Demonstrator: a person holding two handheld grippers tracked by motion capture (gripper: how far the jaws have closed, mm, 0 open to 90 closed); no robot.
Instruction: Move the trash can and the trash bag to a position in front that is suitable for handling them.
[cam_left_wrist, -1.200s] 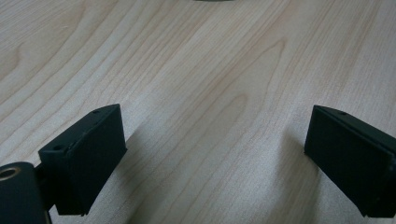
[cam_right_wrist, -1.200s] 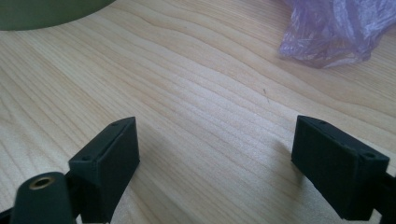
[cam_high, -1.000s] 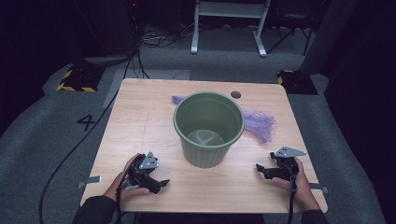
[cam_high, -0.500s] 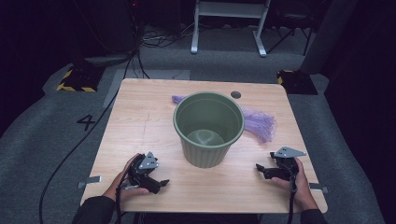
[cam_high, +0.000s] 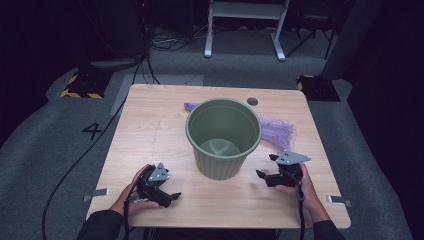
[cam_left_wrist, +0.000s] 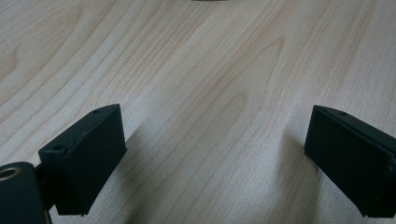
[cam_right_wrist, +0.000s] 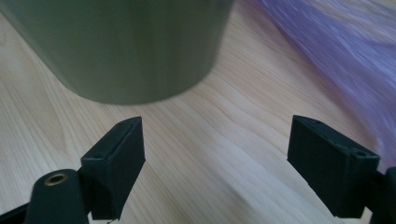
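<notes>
1. Green bin (cam_high: 223, 137) upright mid-counter (cam_high: 150, 130), purple bag (cam_high: 277, 131) just behind it on the right.
2. Right gripper (cam_high: 267, 167) near bin's base, jaws wide, closing slightly, nothing between.
3. Left gripper (cam_high: 167, 192) open, empty, on counter.

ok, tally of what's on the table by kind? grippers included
Green bin: 1
Purple plastic bag: 1
Grippers: 2, left gripper and right gripper, both with jaws open and nothing between them
Total: 4
</notes>
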